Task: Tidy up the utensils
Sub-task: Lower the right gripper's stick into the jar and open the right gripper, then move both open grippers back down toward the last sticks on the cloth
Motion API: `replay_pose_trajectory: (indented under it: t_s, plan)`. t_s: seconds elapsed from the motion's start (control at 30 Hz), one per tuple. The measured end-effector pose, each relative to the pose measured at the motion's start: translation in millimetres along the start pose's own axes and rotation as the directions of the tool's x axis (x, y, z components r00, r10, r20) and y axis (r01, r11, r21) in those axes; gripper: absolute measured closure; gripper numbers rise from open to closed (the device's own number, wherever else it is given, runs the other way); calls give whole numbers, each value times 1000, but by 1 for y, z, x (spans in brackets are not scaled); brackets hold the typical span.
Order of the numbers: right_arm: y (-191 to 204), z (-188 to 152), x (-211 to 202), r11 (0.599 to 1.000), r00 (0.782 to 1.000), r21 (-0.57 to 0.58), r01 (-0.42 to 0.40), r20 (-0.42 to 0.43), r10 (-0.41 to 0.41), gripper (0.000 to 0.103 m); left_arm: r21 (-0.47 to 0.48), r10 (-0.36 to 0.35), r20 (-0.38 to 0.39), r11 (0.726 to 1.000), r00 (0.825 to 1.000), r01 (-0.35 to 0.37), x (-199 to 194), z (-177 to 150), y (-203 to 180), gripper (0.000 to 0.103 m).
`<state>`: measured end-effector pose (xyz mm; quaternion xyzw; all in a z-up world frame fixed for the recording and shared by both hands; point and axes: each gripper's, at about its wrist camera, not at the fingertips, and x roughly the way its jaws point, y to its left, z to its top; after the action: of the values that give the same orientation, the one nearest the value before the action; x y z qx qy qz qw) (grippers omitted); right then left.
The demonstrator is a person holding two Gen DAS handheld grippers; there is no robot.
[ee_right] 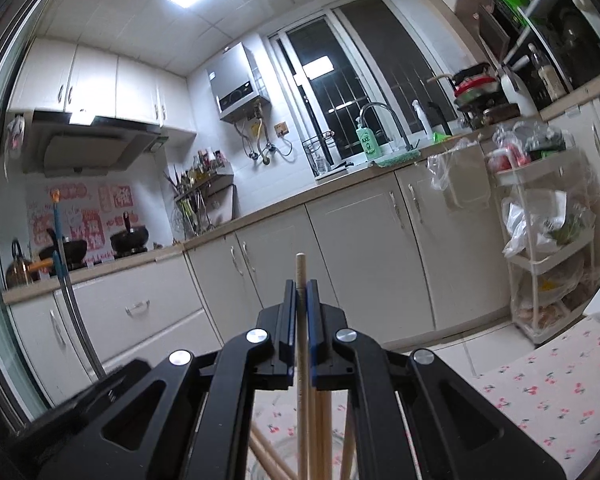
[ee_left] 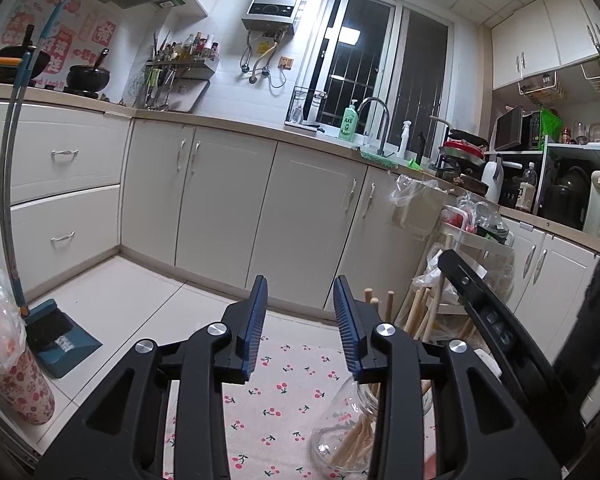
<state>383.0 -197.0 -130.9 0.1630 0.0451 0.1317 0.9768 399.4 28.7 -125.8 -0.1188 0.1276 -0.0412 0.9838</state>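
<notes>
Presently the right tongs (ee_right: 300, 292) are pinching one wooden chopstick (ee_right: 300, 270) upright above the glass jar (ee_left: 340, 432), which is standing on the cherry-print bench (ee_left: 284, 392) holding more chopsticks. Left tongs (ee_left: 300, 300) are gaping, gripping nothing.

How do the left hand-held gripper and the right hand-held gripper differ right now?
The left hand-held gripper is open, with nothing between its blue pads; the right hand-held gripper is shut on a wooden chopstick. The left one sits beside the glass jar of chopsticks, while the right one is over the jar, its chopstick standing upright above the others. Both have black frames with blue pads, over the cherry-print cloth.
</notes>
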Motion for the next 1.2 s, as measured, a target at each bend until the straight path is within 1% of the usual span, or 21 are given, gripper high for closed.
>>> replay_pose_trajectory:
  t_s: [0.17, 0.2, 0.23, 0.27, 0.3, 0.33, 0.43, 0.57, 0.63, 0.73, 0.77, 0.8, 0.83, 0.9, 0.93, 0.97, 1.07, 1.1, 1.2]
  plan:
    - [-1, -8, -5, 999, 998, -31, 13, -62, -15, 97, 0, 12, -25, 1000, 1000, -12, 5, -4, 1, 64]
    - [0, -8, -8, 999, 997, -37, 14, -71, -16, 96, 1, 16, -30, 1000, 999, -16, 6, -5, 1, 63]
    - [0, -8, -10, 999, 997, -46, 16, -79, -20, 94, 2, 19, -34, 1000, 999, -19, 6, -6, 1, 63]
    - [1, -8, -12, 999, 996, -50, 15, -88, -19, 87, 2, 23, -37, 1000, 999, -23, 6, -7, 2, 63]
    - [1, -7, -16, 999, 996, -52, 10, -93, -15, 68, 2, 27, -42, 1000, 999, -27, 5, -7, 2, 62]
    - [2, -5, -20, 998, 996, -61, 10, -93, -15, 65, 0, 30, -50, 1000, 998, -30, 4, -8, 2, 62]
    - [2, 0, -35, 997, 995, -79, 10, -99, -18, 65, -18, 41, -60, 999, 997, -42, -6, -13, 2, 62]
    - [-12, 8, -64, 997, 991, -67, 41, -121, -49, 64, -17, 52, -81, 998, 995, -53, -24, -23, 0, 60]
    - [-21, 9, -77, 996, 987, -56, 66, -146, -73, 60, -14, 51, -101, 998, 994, -53, -31, -29, -3, 60]
    - [-37, 5, -96, 993, 968, -40, 111, -220, -117, 55, -1, 50, -136, 999, 990, -50, -44, -38, -10, 60]
    - [-44, 0, -104, 990, 957, -41, 133, -253, -139, 54, 1, 47, -144, 999, 988, -48, -47, -40, -11, 59]
    - [-49, -6, -110, 987, 945, -46, 153, -286, -160, 50, 6, 44, -157, 999, 987, -44, -53, -43, -14, 58]
    - [-55, -14, -115, 983, 920, -61, 175, -345, -185, 49, 11, 41, -169, 999, 985, -40, -57, -46, -16, 57]
    - [-61, -31, -118, 976, 873, -93, 197, -436, -218, 49, 20, 40, -203, 999, 978, -36, -65, -53, -21, 52]
    - [-64, -40, -119, 973, 847, -110, 204, -478, -232, 49, 19, 33, -226, 999, 974, -29, -68, -58, -23, 51]
    - [-68, -51, -120, 970, 812, -129, 206, -530, -243, 49, 21, 20, -255, 1000, 967, -15, -71, -64, -26, 51]
    - [-74, -73, -122, 972, 751, -141, 187, -617, -234, 49, 39, 9, -328, 999, 945, 4, -73, -80, -32, 50]
    - [-74, -78, -124, 974, 740, -143, 175, -634, -226, 49, 42, -4, -364, 999, 931, 21, -73, -87, -36, 50]
    - [-69, -88, -129, 974, 716, -176, 143, -661, -224, 49, 74, -15, -435, 996, 900, 53, -69, -103, -47, 49]
